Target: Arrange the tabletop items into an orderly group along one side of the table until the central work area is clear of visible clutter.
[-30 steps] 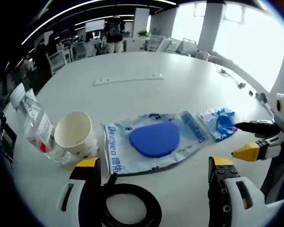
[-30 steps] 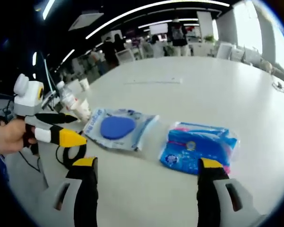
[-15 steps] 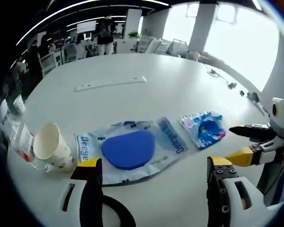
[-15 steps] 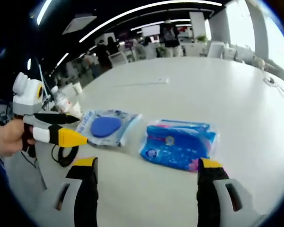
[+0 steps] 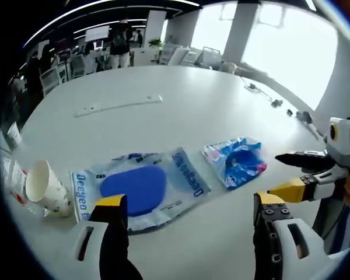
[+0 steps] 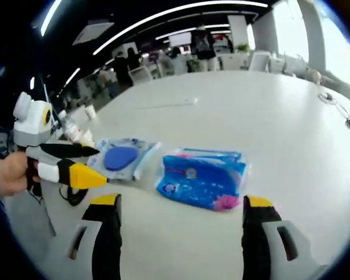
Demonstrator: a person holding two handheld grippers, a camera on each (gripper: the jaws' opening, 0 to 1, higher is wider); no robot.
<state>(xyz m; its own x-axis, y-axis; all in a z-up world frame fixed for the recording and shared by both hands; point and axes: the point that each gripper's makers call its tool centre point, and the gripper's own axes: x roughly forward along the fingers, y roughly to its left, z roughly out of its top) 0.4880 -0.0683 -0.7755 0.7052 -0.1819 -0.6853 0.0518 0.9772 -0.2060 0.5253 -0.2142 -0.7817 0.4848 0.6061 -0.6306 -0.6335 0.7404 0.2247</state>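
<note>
Lying ahead of the right claw (image 6: pixel 175 213), whose jaws are spread wide with nothing between them, a blue tissue pack (image 6: pixel 203 178) is seen on the white table (image 6: pixel 268 122). The left claw (image 5: pixel 184 213), likewise held wide apart and unladen, is faced by a clear pouch (image 5: pixel 141 188) with a paper cup (image 5: pixel 45 188) to its left.

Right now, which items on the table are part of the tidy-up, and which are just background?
Job items:
blue tissue pack
clear bag with blue pad
paper cup
plastic bottle
black cable coil

Just lying about:
white strip mid-table
cables at the far edge
chairs and people beyond the table
</note>
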